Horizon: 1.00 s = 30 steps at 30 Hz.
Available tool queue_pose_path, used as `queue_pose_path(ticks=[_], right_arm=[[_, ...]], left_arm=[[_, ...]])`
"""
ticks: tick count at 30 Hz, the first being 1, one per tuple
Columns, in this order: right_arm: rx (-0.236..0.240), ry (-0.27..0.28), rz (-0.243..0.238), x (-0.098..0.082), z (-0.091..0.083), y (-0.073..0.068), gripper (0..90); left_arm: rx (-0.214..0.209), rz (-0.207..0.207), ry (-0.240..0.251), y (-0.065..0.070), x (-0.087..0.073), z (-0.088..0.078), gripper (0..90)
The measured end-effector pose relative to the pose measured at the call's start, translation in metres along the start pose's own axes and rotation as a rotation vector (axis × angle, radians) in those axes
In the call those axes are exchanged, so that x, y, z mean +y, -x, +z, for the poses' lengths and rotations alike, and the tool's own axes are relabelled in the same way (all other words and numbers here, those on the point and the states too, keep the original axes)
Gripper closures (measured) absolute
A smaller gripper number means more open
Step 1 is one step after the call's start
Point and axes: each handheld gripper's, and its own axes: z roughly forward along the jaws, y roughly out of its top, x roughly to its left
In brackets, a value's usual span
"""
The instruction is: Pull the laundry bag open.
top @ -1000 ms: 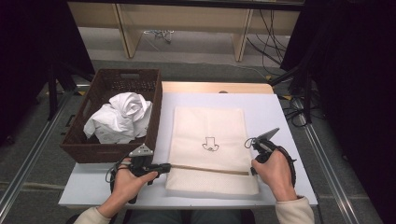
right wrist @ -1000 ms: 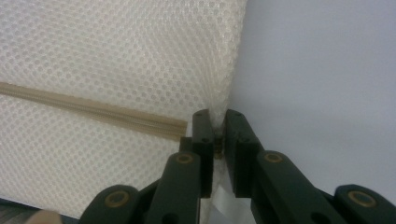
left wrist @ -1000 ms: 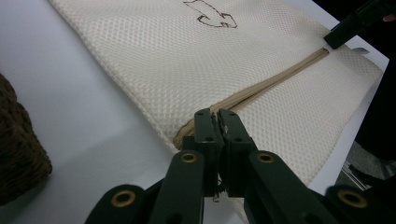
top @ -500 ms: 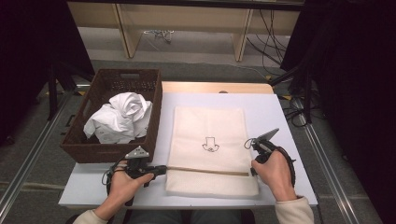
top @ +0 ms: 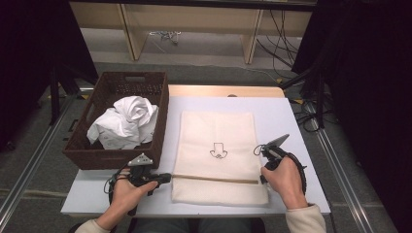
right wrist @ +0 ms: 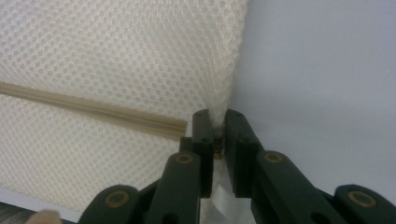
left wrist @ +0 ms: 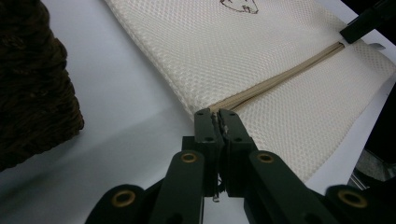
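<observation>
A cream mesh bag (top: 216,131) with a small black drawing lies flat on the white table (top: 286,116). A tan zipper (top: 214,178) runs across its near part. My left gripper (top: 168,177) lies level at the zipper's left end, shut on a small metal zipper pull (left wrist: 219,125). My right gripper (top: 262,175) is shut on the bag's right edge (right wrist: 219,105), just past the zipper's end (right wrist: 180,127). In the left gripper view the right gripper's dark tip (left wrist: 369,21) shows at the zipper's far end.
A dark wicker basket (top: 99,156) holding crumpled white cloth (top: 126,124) stands at the table's left, close behind my left hand. Bare table surface lies left of the bag (left wrist: 116,93) and right of it (right wrist: 327,70). Cables hang off the right side.
My left gripper has edged slightly to the left along the zipper line. The right gripper has stayed where it was.
</observation>
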Motion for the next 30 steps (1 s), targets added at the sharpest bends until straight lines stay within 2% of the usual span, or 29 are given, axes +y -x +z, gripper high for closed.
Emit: queue_pose_path(ticks=[3, 4, 5, 6, 9, 10, 11, 12, 14, 17, 18, 19, 20, 21, 23, 26, 28, 29, 30], right_arm=[[0.002, -0.003, 0.009, 0.000, 0.000, 0.000, 84.1], [-0.002, 0.049, -0.053, 0.000, 0.003, 0.004, 84.2], [0.001, -0.005, 0.003, 0.001, 0.001, 0.000, 84.1], [0.001, -0.010, 0.017, 0.001, 0.002, 0.000, 84.1], [0.001, -0.012, 0.014, 0.001, 0.002, -0.001, 84.0], [-0.007, 0.032, -0.061, 0.001, 0.005, 0.003, 83.8], [-0.007, 0.030, -0.058, 0.001, 0.005, 0.003, 83.7], [-0.002, -0.011, 0.002, 0.001, 0.003, -0.001, 83.7], [-0.008, -0.009, 0.010, 0.001, 0.004, -0.001, 83.6], [-0.004, -0.004, -0.003, 0.001, 0.005, -0.001, 83.6], [-0.010, 0.032, -0.042, 0.001, 0.007, 0.001, 83.6], [0.001, 0.010, 0.011, 0.000, 0.006, -0.003, 83.6], [0.001, 0.010, 0.011, 0.000, 0.006, -0.003, 83.6], [0.001, -0.017, -0.005, 0.000, 0.005, -0.002, 83.5], [0.001, -0.019, -0.006, 0.000, 0.006, -0.002, 83.0], [-0.002, -0.023, -0.003, 0.001, 0.006, -0.002, 81.6], [-0.007, -0.021, -0.010, 0.000, 0.005, -0.002, 77.4], [-0.006, -0.001, -0.014, -0.001, 0.005, -0.001, 74.8], [-0.003, 0.028, -0.048, 0.000, 0.006, 0.001, 72.9]], left_arm=[[0.002, 0.006, -0.007, -0.001, 0.000, 0.000, 86.6], [0.000, 0.005, -0.007, -0.001, 0.000, 0.000, 86.6], [0.002, 0.008, -0.010, -0.001, 0.000, 0.000, 86.6], [0.001, 0.004, -0.008, 0.000, 0.000, 0.001, 86.6], [0.006, 0.015, -0.014, 0.000, 0.001, 0.001, 86.6], [0.013, 0.023, -0.018, 0.001, 0.001, 0.002, 86.5], [0.013, 0.022, -0.022, 0.001, 0.001, 0.003, 86.5], [0.013, 0.022, -0.022, 0.001, 0.001, 0.003, 86.5], [0.025, 0.026, -0.022, 0.001, 0.001, 0.004, 86.5], [0.031, 0.035, -0.029, 0.001, 0.001, 0.004, 86.5], [0.032, 0.041, -0.038, 0.001, 0.002, 0.004, 86.5], [0.036, 0.044, -0.038, 0.002, 0.002, 0.005, 86.4], [0.042, 0.048, -0.040, 0.003, 0.002, 0.005, 86.4], [0.046, 0.056, -0.048, 0.003, 0.002, 0.005, 86.4], [0.062, 0.070, -0.052, 0.004, 0.002, 0.007, 86.3], [0.062, 0.095, -0.068, 0.005, 0.002, 0.008, 86.1], [0.064, 0.113, -0.067, 0.006, 0.003, 0.009, 84.3], [0.058, 0.109, -0.056, 0.008, 0.003, 0.010, 83.0], [0.058, 0.120, -0.050, 0.009, 0.004, 0.010, 81.5]])
